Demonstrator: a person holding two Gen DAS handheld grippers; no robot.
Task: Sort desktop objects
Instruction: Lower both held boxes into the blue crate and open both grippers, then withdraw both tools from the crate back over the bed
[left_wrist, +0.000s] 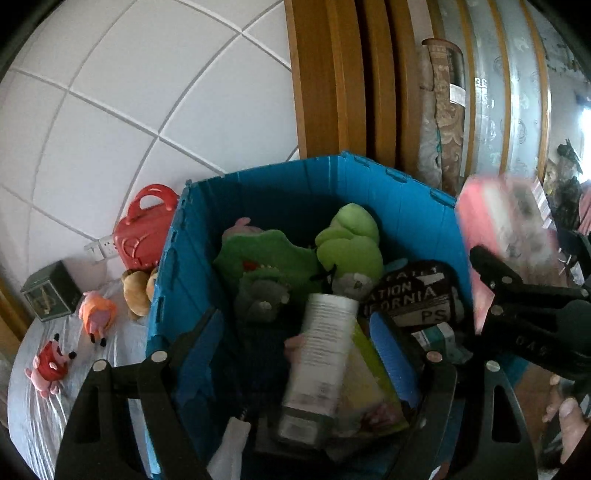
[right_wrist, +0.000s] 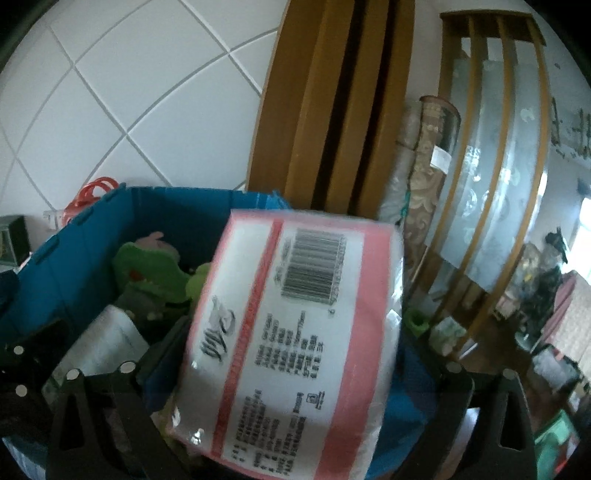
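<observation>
**Lowering the tissue pack into the bin**

White tiled wall (left_wrist: 122, 110) and a wooden door frame (left_wrist: 332, 77) stand behind the blue crate (left_wrist: 413, 206) that we are filling on the cloth-covered table (left_wrist: 74, 398). Our right gripper (right_wrist: 291, 380) is clamped on a pink-and-white tissue pack (right_wrist: 295, 332), held above the crate's right-hand rim, barcode side facing the camera. Our left gripper (left_wrist: 306, 373) hangs over the crate with its fingers spread and nothing pinched between them; a white can (left_wrist: 321, 354) lies on its side just below, in the crate.

To do this step well, we judge that the pack should travel inward past the rim before we let go (it is soft and bulky, so it may catch on the wall or tip out). The free spot looks to be toward the right, near the dark printed pouch (left_wrist: 413, 291); the green plush toys (left_wrist: 295, 254) crowd the back. We should keep the left gripper out of the drop path.

Small plush pigs (left_wrist: 74, 339) and a red toy case (left_wrist: 144, 229) wait on the table, left of the crate.
</observation>
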